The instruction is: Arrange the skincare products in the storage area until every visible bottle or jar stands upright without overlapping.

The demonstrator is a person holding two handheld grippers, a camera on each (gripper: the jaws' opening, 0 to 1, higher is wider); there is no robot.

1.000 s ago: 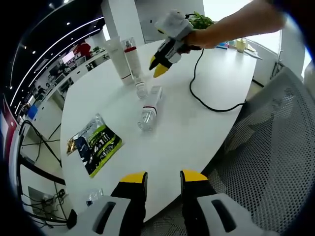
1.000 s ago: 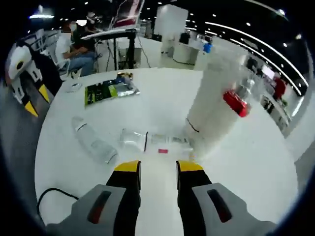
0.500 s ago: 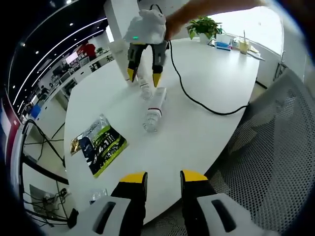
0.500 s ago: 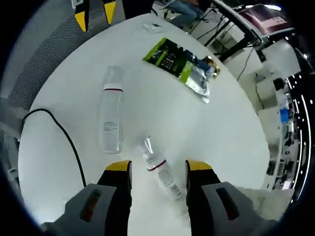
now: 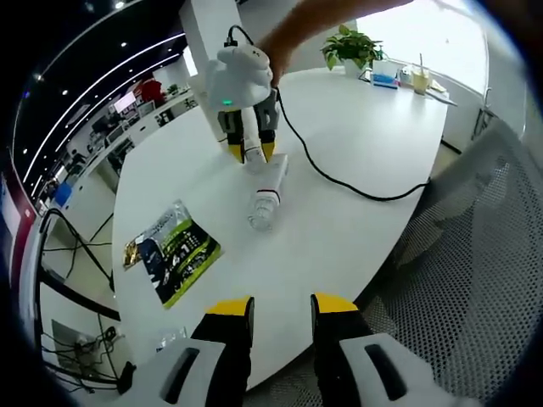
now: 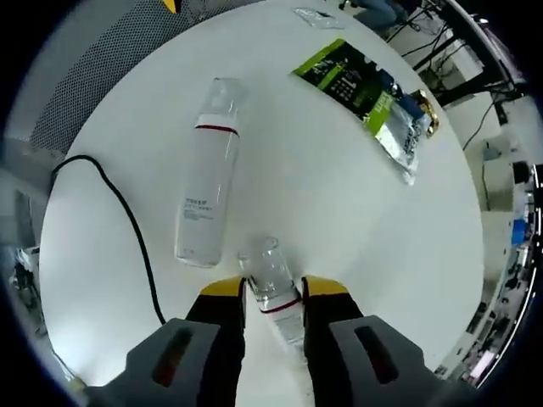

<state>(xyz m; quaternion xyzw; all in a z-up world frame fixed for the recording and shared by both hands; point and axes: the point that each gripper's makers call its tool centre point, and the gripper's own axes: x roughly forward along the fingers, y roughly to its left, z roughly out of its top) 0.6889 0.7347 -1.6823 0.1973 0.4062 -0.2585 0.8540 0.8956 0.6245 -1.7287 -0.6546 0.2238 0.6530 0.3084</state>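
Skincare bottles, two items, both lying flat on a round white table (image 6: 356, 212). Item one: small clear bottle (image 6: 273, 295) with a red band near its cap, lying between the yellow-tipped fingers of the right gripper (image 6: 273, 297), which press against both its sides; cap end points away from the camera. In the left gripper view this same small clear bottle (image 5: 251, 156) shows pinched under the right gripper (image 5: 252, 151), which points down at the far side of the table with a person's hand on top of it. Item two: larger clear bottle (image 6: 206, 196) with a red band and a printed label, on its side just left of the small one and apart from it; in the left gripper view the larger clear bottle (image 5: 265, 189) lies just near of the right gripper. Left gripper (image 5: 281, 307): yellow tips parted with nothing between them, held off the near edge of the table (image 5: 339, 229). Also on the table: green and black foil packet (image 6: 366, 91), far right in the right gripper view; the foil packet (image 5: 171, 252) sits left in the left gripper view. Black cable (image 6: 136, 246) curving across the left of the table from the right gripper; the cable (image 5: 339, 176) also crosses the far right of the tabletop. Grey mesh chair (image 5: 458, 280) at the near right edge. Potted plant (image 5: 349, 47) at the far end.
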